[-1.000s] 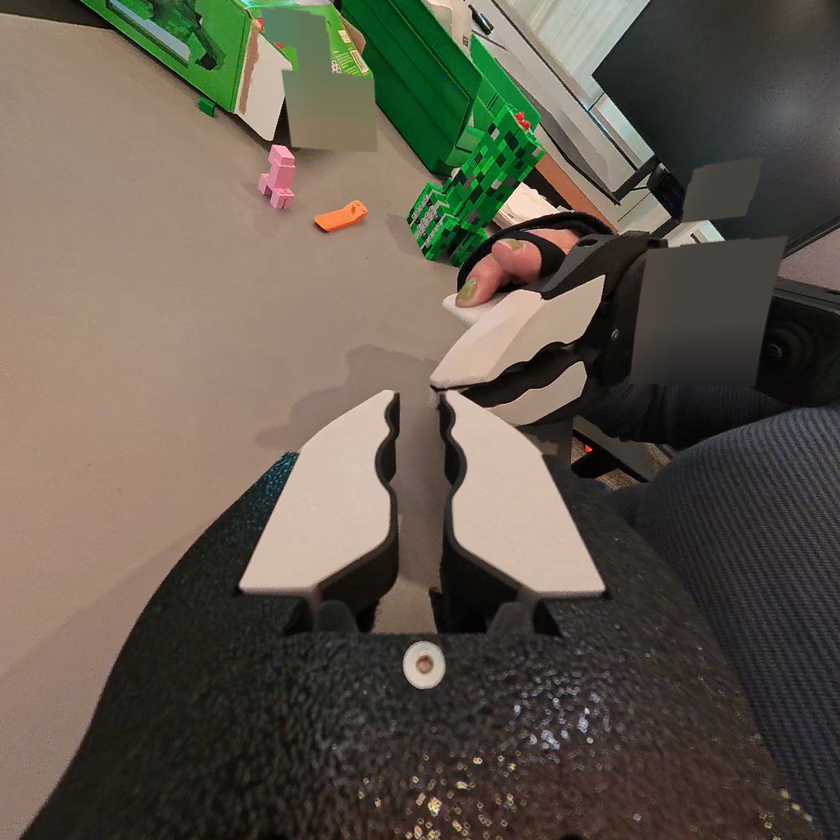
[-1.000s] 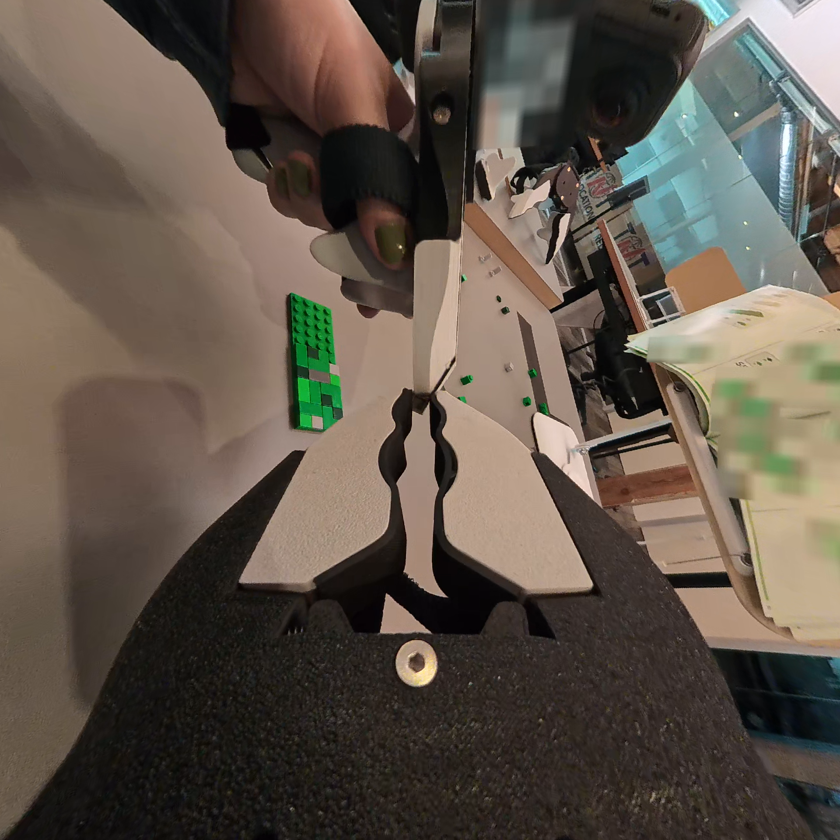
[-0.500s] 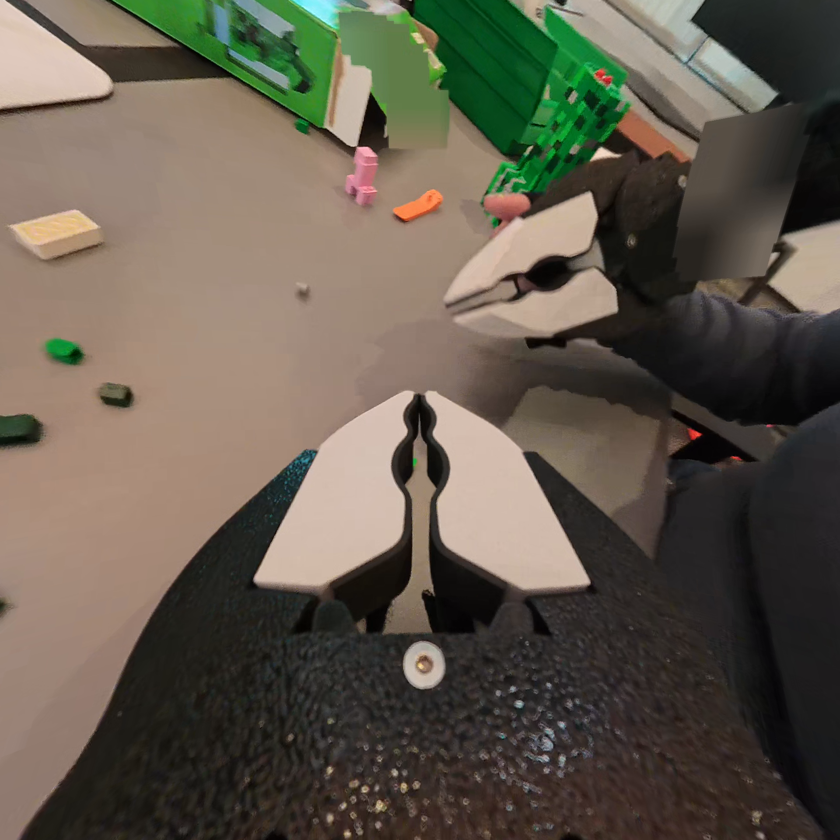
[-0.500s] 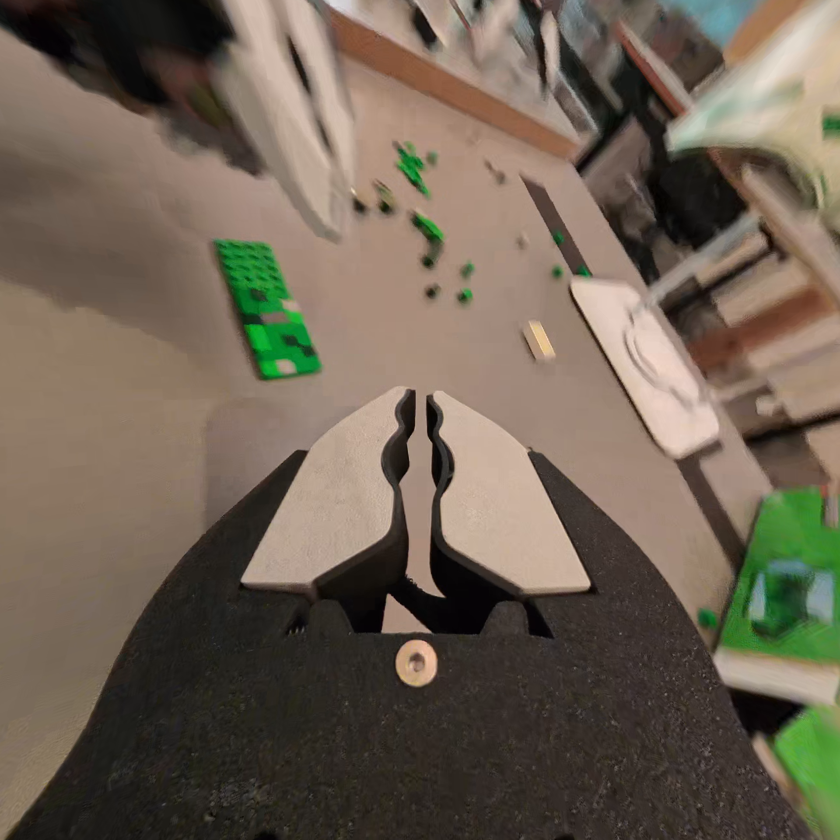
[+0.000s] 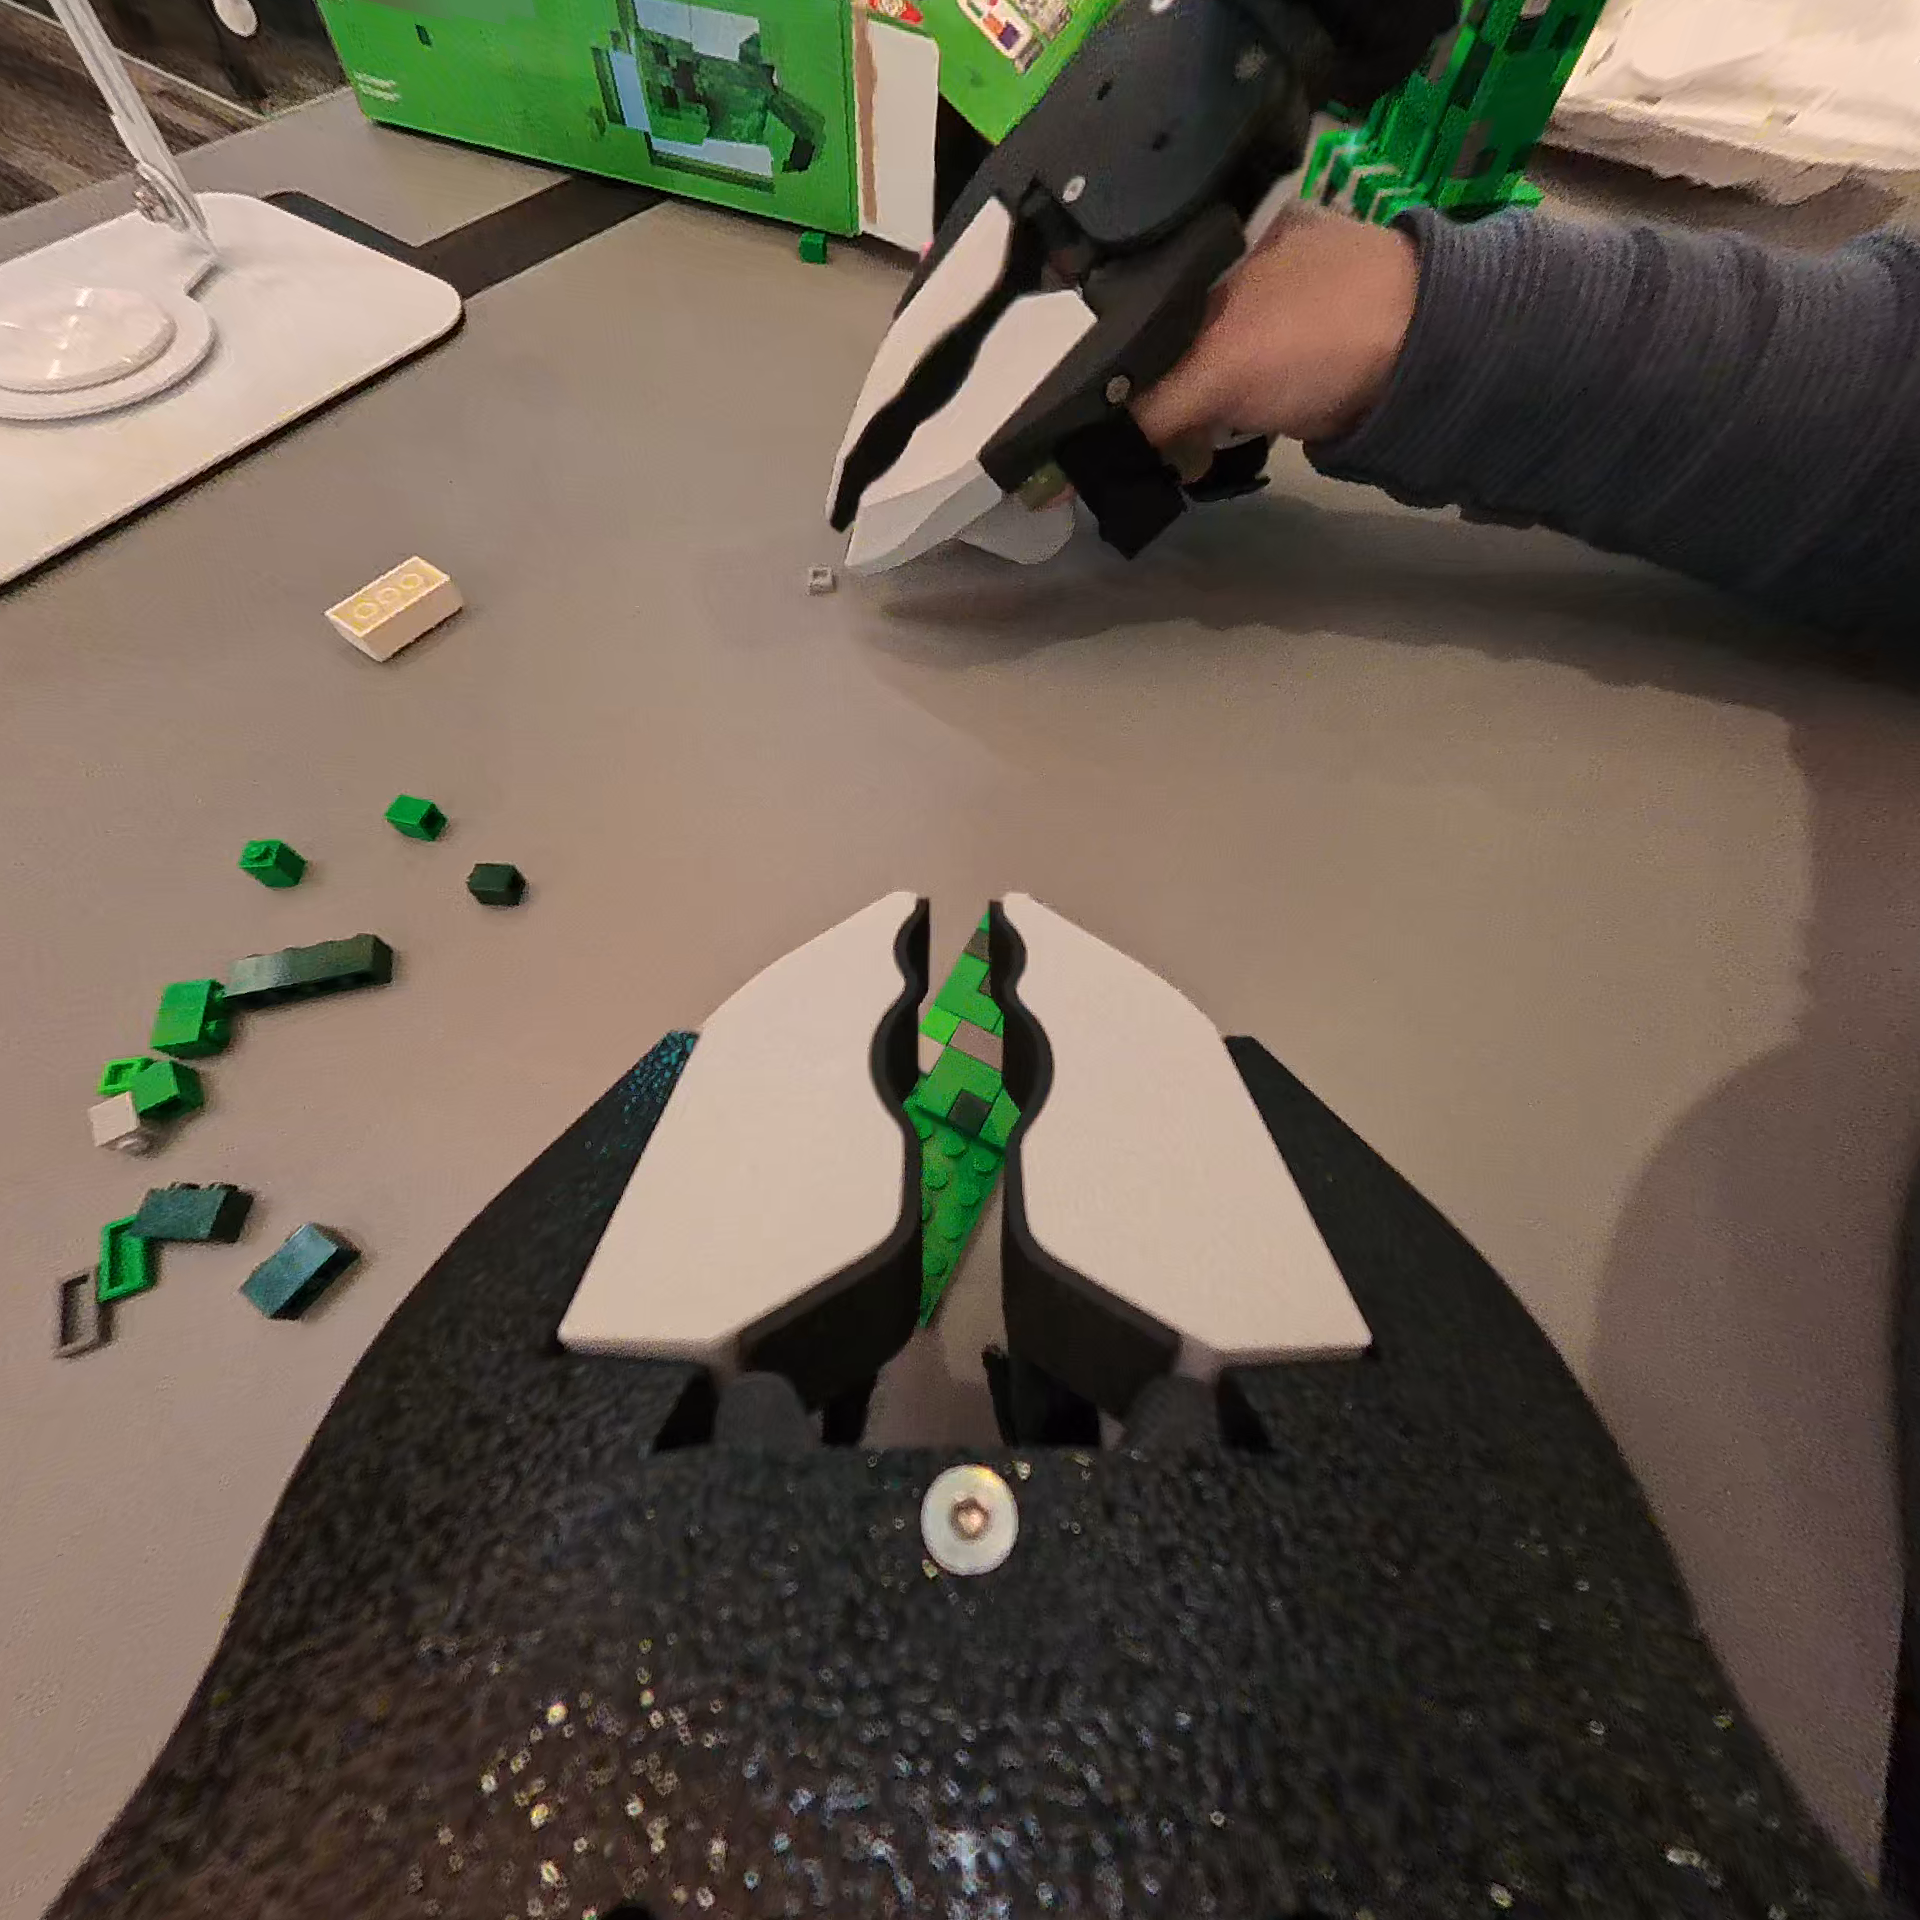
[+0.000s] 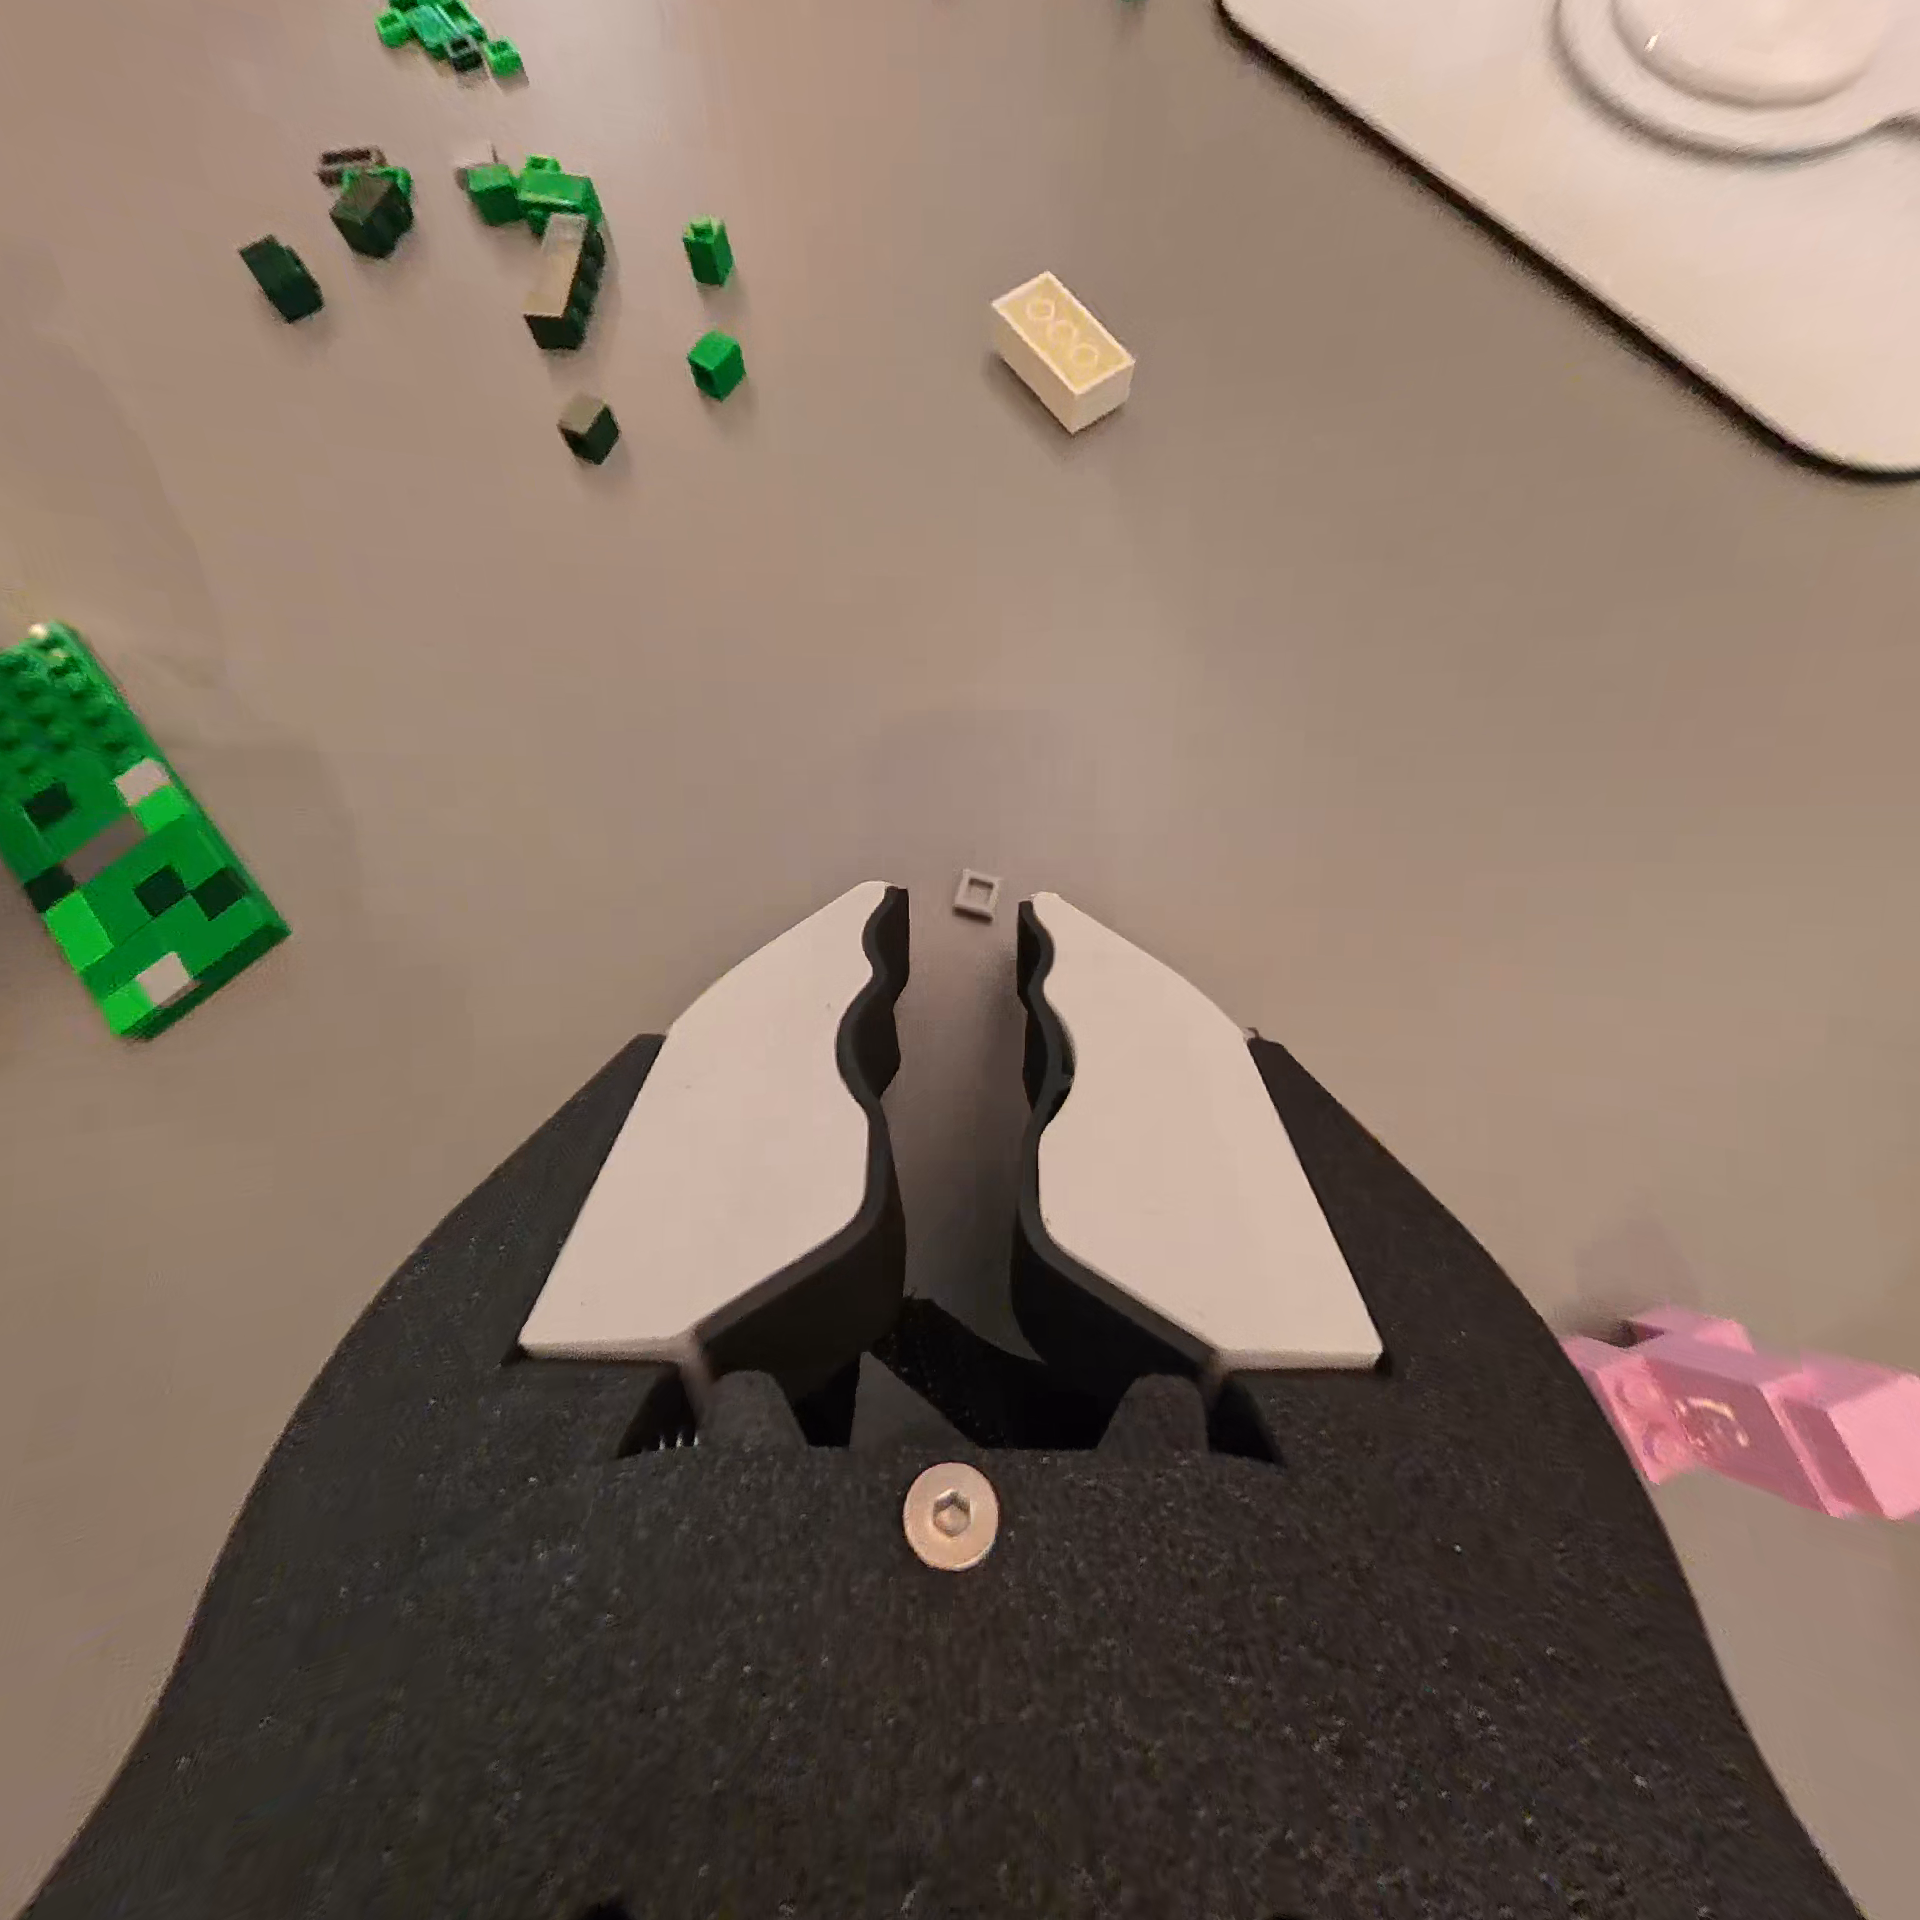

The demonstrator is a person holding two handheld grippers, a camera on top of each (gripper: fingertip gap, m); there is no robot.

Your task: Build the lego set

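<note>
The grey tile (image 6: 977, 891) lies flat on the table (image 6: 1351, 675), just ahead of the right gripper (image 6: 963, 906), whose jaws stand parted and empty. The green plate (image 6: 125, 831) lies well to its left, long axis running away from the camera. The left gripper (image 5: 958, 914) hovers above that plate, jaws slightly apart, holding nothing. Loose bricks (image 6: 551, 249) and a white brick (image 6: 1062, 348) lie beyond, with bare table between.

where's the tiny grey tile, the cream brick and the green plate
tiny grey tile (image 6: 977, 892), right wrist view, its centre
cream brick (image 6: 1062, 348), right wrist view, its top face
green plate (image 6: 120, 842), right wrist view, its tiled middle
</note>
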